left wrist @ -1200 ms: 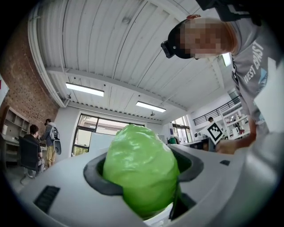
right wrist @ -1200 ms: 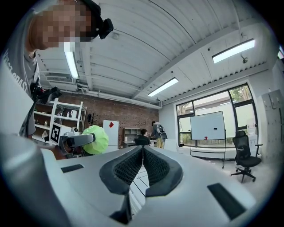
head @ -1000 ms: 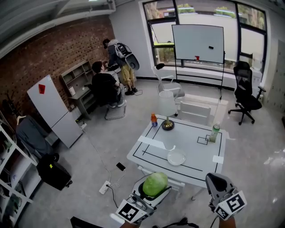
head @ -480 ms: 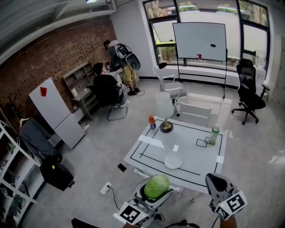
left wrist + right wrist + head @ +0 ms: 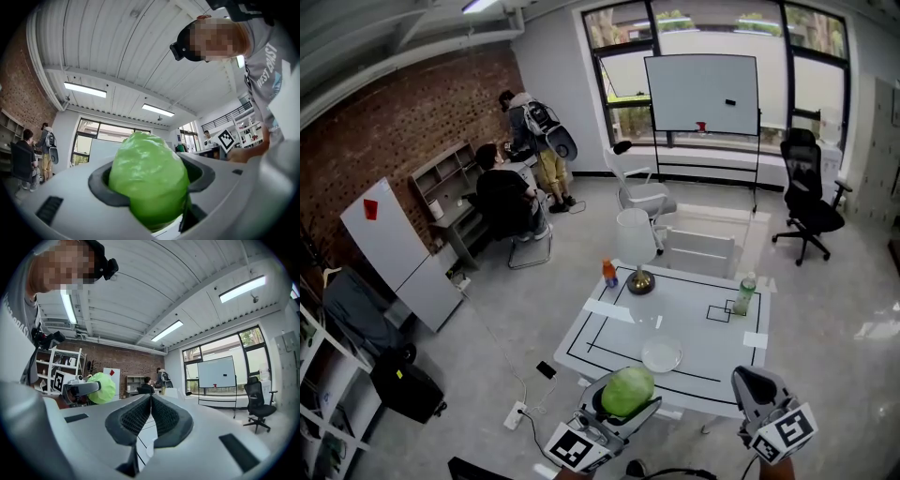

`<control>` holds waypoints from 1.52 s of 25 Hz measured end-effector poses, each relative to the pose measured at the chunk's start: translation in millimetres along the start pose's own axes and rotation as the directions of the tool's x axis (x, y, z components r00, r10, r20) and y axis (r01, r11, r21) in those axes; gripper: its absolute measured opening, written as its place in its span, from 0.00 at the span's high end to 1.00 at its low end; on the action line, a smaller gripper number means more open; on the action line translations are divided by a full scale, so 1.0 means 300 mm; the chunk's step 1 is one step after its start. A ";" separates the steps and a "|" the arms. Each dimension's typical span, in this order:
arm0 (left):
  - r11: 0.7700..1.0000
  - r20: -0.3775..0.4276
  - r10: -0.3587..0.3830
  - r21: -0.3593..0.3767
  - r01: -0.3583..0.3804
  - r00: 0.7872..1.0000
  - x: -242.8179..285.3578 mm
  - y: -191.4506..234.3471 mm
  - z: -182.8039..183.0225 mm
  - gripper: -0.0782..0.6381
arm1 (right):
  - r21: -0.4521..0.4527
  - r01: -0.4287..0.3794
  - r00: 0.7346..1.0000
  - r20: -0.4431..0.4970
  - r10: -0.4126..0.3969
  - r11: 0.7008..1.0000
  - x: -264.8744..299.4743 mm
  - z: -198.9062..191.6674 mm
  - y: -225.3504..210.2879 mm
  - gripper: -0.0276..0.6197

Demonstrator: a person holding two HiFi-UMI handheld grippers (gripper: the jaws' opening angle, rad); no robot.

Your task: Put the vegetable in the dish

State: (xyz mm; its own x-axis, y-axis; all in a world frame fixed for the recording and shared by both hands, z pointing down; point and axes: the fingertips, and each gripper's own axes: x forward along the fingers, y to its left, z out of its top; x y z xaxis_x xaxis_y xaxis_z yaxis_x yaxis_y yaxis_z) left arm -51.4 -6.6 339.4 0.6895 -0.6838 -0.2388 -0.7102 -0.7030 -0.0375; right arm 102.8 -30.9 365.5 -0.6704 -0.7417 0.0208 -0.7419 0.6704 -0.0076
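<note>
Head view lets us see our left hand-held gripper hugging the round green vegetable. Its two jaws press on the vegetable's sides. We hold it up in the air at the near edge of the white worktop. The white dish sits on the worktop just past the vegetable. Our right hand-held gripper is off to the right, its jaws shut tight together and empty. A lamp, an orange bottle and a green bottle stand on the far side.
</note>
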 end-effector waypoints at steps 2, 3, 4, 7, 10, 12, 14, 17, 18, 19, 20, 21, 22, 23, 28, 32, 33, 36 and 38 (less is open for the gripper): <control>1.000 -0.001 -0.009 -0.013 0.009 1.000 -0.004 0.045 -0.010 0.46 | -0.006 0.009 1.000 -0.003 -0.009 1.000 0.039 0.000 0.015 0.95; 1.000 -0.002 -0.014 -0.021 0.014 1.000 -0.008 0.065 -0.016 0.46 | -0.008 0.014 1.000 -0.005 -0.014 1.000 0.057 -0.002 0.022 0.95; 0.999 0.002 -0.021 -0.024 0.021 1.000 -0.012 0.085 -0.019 0.46 | -0.010 0.022 1.000 -0.006 -0.022 1.000 0.074 -0.004 0.029 0.95; 0.998 0.004 -0.037 -0.043 0.037 0.999 -0.018 0.139 -0.027 0.46 | -0.020 0.045 0.999 -0.005 -0.045 0.999 0.117 0.005 0.041 0.95; 0.998 0.020 -0.049 -0.045 0.049 0.999 -0.012 0.179 -0.026 0.46 | -0.026 0.058 0.998 -0.014 -0.058 0.998 0.143 0.010 0.050 0.95; 0.998 0.017 -0.047 -0.045 0.048 0.999 -0.002 0.197 -0.046 0.46 | -0.026 0.059 0.998 -0.027 -0.060 0.998 0.153 -0.002 0.041 0.95; 0.998 0.010 -0.041 -0.050 0.041 0.999 0.011 0.209 -0.065 0.46 | -0.024 0.058 0.997 -0.039 -0.059 0.998 0.161 -0.015 0.021 0.95; 0.998 0.009 -0.021 -0.061 0.021 1.000 0.049 0.231 -0.089 0.46 | -0.023 0.047 0.998 -0.041 -0.048 0.999 0.185 -0.021 -0.025 0.95; 0.998 0.006 -0.016 -0.064 0.016 1.000 0.064 0.229 -0.098 0.46 | -0.023 0.039 0.998 -0.042 -0.040 0.999 0.191 -0.023 -0.042 0.95; 0.998 0.000 -0.013 -0.064 0.013 1.000 0.080 0.222 -0.106 0.46 | -0.021 0.030 0.999 -0.045 -0.031 0.999 0.194 -0.027 -0.061 0.95; 0.998 -0.009 -0.010 -0.062 0.009 1.000 0.096 0.213 -0.114 0.46 | -0.015 0.022 0.999 -0.048 -0.023 1.000 0.196 -0.033 -0.081 0.95; 0.998 -0.018 -0.003 -0.060 0.002 1.000 0.113 0.208 -0.122 0.46 | -0.009 0.014 0.999 -0.051 -0.014 1.000 0.197 -0.038 -0.102 0.95; 0.998 -0.025 0.006 -0.059 -0.008 1.000 0.131 0.206 -0.128 0.46 | -0.005 0.003 0.999 -0.052 -0.004 1.000 0.199 -0.041 -0.122 0.95; 0.998 -0.028 0.017 -0.059 -0.019 0.999 0.150 0.206 -0.134 0.46 | -0.004 -0.008 0.999 -0.050 0.008 1.000 0.201 -0.042 -0.143 0.95; 0.998 -0.029 0.054 -0.028 -0.054 0.998 0.248 0.186 -0.167 0.46 | 0.008 -0.049 0.997 -0.054 0.049 0.999 0.215 -0.072 -0.268 0.95; 0.995 -0.053 0.090 -0.030 -0.092 0.994 0.292 0.168 -0.201 0.46 | 0.016 -0.091 0.994 -0.061 0.092 0.996 0.221 -0.086 -0.314 0.95; 0.995 -0.054 0.096 -0.031 -0.098 0.994 0.299 0.163 -0.201 0.46 | 0.017 -0.099 0.993 -0.064 0.100 0.995 0.223 -0.088 -0.322 0.95; 0.995 -0.064 0.091 -0.029 -0.093 0.994 0.314 0.152 -0.211 0.46 | 0.028 -0.105 0.992 -0.069 0.107 0.994 0.231 -0.096 -0.340 0.95; 0.996 -0.063 0.082 -0.030 -0.084 0.995 0.315 0.158 -0.215 0.46 | 0.030 -0.103 0.992 -0.070 0.105 0.994 0.240 -0.103 -0.338 0.95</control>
State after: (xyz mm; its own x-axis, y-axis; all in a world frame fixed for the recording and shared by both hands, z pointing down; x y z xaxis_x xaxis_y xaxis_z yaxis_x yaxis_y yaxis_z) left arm -10.8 -117.1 377.6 0.6365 -0.7501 -0.1796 -0.7610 -0.6486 0.0120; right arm 130.1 -151.6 398.8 -0.7425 -0.6638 0.0901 -0.6687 0.7425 -0.0396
